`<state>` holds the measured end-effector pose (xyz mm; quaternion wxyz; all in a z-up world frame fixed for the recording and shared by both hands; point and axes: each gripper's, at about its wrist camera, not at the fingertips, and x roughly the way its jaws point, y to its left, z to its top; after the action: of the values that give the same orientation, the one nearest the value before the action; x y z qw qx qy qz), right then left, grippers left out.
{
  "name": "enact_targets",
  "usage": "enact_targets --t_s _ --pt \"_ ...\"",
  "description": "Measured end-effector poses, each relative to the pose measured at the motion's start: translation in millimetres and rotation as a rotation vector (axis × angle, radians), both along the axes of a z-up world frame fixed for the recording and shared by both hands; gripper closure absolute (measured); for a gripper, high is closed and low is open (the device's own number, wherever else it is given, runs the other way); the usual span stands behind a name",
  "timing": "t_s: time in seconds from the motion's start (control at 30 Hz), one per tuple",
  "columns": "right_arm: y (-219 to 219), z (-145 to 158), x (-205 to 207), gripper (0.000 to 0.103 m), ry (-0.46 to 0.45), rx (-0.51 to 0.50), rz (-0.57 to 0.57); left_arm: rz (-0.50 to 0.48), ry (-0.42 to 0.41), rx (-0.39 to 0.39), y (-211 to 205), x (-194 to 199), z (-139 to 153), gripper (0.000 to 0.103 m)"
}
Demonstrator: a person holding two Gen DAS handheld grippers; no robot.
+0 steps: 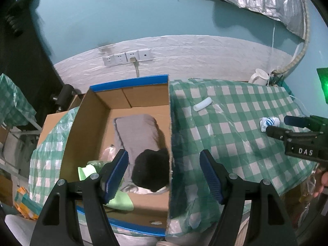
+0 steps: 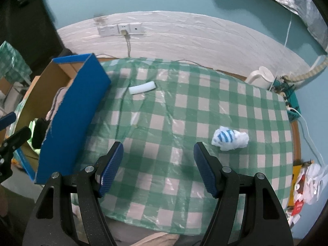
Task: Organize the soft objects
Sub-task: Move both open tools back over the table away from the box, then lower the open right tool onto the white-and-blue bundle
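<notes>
Item: blue-striped white sock bundle (image 2: pixel 230 138), crumpled, lying on the checked tablecloth (image 2: pixel 184 112) toward the table's right edge, nearer the front edge than the back. I judge it my next pick.

Item: white roll (image 2: pixel 142 87), near the back edge, just beside the box's blue wall. Second pick, by my reckoning.

Item: cardboard box (image 1: pixel 98 110), butted against the table's left edge. Contents seen: folded grey cloth (image 1: pixel 137 133), a black soft item (image 1: pixel 152 170) on top of it, a pale green piece (image 1: pixel 121 201) at the front.

Item: right gripper (image 2: pixel 158 166), jaws apart, nothing between them, hanging over bare cloth just left of the sock bundle.

Item: left gripper (image 1: pixel 164 174), jaws apart, empty, straddling the box's right wall.

Handling note: I would shift my right gripper toward the right edge until the bundle sits centred between the pads, come down low enough to catch its bulk and not the plastic-covered cloth beneath, close gently, then lift clear of the box wall before crossing.
</notes>
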<state>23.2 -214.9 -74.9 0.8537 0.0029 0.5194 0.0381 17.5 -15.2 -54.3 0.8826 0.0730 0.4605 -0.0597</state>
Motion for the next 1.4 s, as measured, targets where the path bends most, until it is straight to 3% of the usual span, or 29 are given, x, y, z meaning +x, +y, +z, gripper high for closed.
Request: enact_targets --t_s 0.43,0.8,1.4 --pt "-54 -15 10 0.032 0.037 0.010 -0.099 -0.059 0.025 0.061 -43 9 -16 0.029" --pt "-104 -34 33 0.032 0.092 0.020 -0.198 -0.062 0.058 0.098 -72 42 -37 0.029" --pt "-157 -111 66 0.031 0.225 0.071 -0.370 -0.141 0.130 0.122 -121 87 -86 0.029"
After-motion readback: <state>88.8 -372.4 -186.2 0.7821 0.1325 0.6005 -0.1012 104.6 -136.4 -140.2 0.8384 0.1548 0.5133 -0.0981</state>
